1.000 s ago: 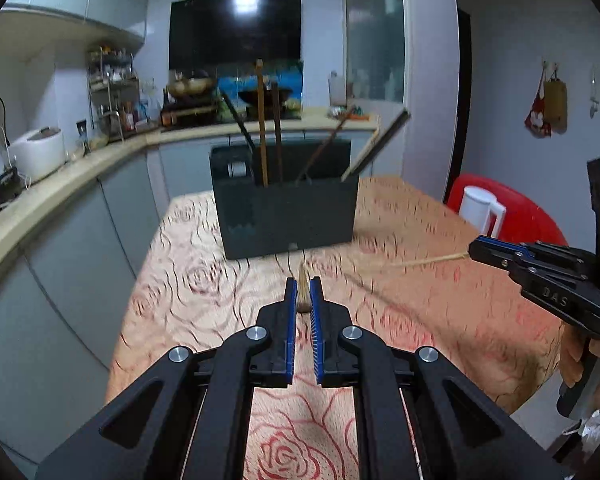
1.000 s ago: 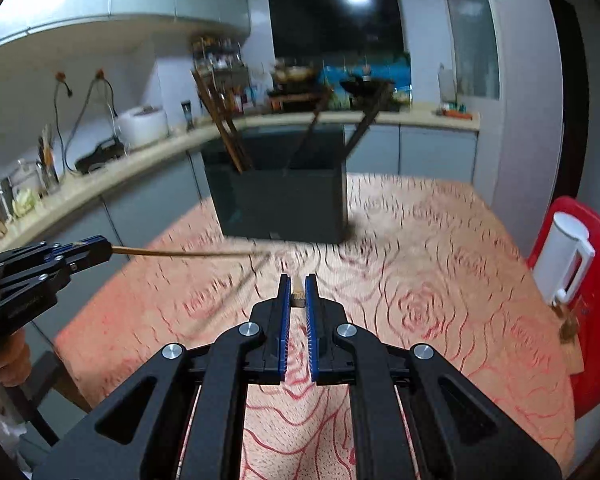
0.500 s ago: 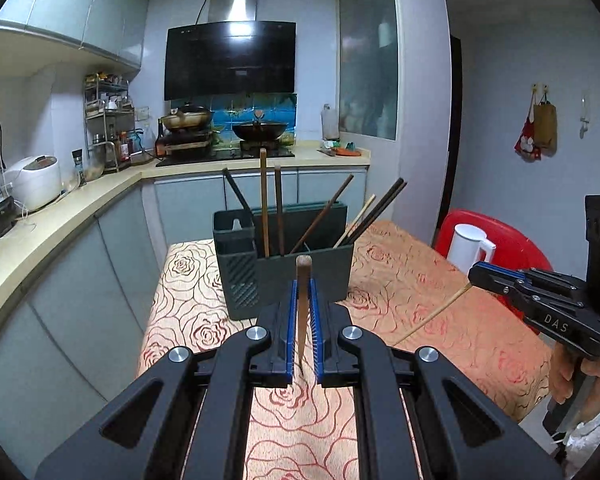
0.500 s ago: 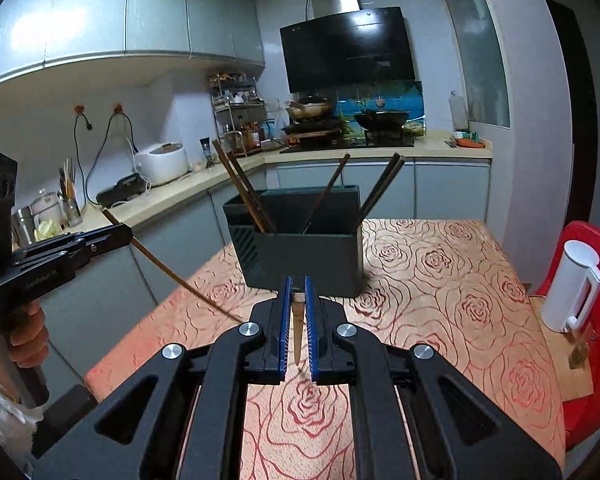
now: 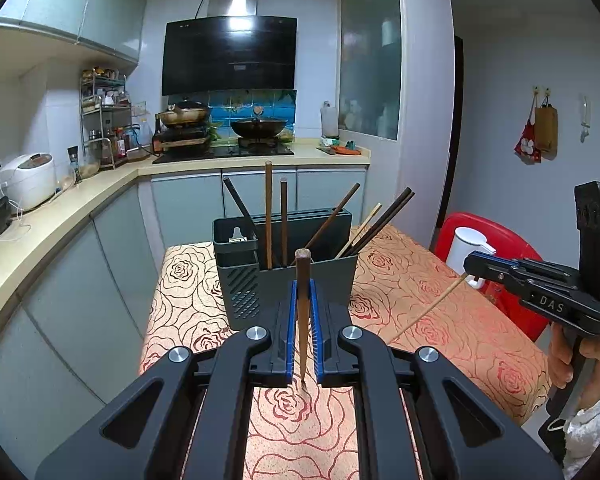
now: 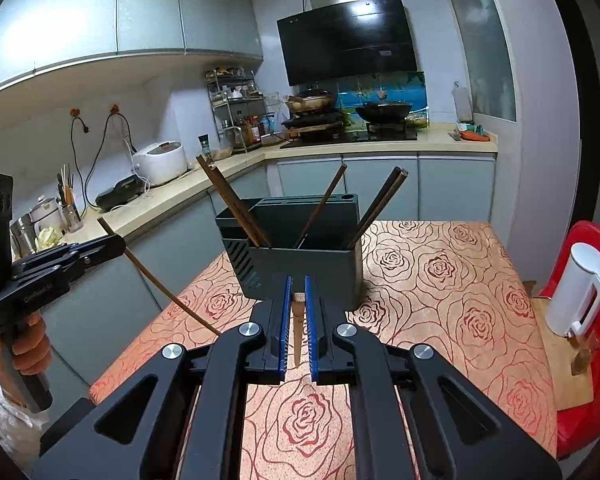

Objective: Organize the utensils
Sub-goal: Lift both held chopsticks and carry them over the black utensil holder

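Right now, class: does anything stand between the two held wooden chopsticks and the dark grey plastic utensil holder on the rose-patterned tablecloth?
Nothing visible does. Only bare tablecloth separates the left chopstick and right chopstick from the utensil holder, though sticks already inside lean across its opening.

Both wrist views look slightly down, sharing the utensil holder (image 5: 288, 268) ahead.

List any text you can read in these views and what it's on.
"DAS": on the side of the right gripper, left wrist view.
Lettering on the left gripper, right wrist view: too blurred to read.
Small mark on the range hood: too small to read.
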`<control>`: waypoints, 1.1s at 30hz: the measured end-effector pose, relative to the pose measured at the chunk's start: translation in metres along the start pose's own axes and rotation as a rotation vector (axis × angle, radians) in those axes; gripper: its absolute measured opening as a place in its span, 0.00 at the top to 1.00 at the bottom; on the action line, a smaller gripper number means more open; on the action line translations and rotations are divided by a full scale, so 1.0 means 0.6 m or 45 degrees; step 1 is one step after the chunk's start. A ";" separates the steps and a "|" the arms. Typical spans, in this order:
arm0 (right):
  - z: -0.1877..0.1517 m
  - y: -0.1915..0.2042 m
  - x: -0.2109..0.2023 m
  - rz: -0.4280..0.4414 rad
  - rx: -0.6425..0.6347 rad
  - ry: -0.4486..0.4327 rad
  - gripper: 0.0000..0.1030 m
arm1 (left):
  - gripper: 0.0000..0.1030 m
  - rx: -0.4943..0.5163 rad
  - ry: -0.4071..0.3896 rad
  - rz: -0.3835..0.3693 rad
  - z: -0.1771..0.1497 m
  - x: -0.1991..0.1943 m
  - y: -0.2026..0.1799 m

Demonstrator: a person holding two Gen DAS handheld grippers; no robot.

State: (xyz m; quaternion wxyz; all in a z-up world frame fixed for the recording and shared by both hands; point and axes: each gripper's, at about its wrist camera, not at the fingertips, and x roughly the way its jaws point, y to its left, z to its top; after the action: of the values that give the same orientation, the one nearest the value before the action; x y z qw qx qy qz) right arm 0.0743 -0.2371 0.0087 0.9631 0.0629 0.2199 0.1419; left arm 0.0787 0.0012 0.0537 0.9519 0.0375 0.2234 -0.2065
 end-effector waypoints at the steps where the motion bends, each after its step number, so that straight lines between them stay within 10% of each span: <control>1: 0.005 0.000 0.002 -0.002 -0.003 -0.002 0.92 | 0.94 0.004 0.001 0.007 0.005 0.003 0.002; 33: 0.201 -0.038 0.044 -0.102 -0.025 -0.136 0.92 | 0.94 0.052 -0.129 0.093 0.306 0.114 -0.062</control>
State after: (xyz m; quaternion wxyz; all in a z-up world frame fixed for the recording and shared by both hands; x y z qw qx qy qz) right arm 0.1557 -0.2581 0.1019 0.9789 0.0520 0.1693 0.1019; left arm 0.1942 -0.0883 0.1891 0.9679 0.0545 0.1690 -0.1776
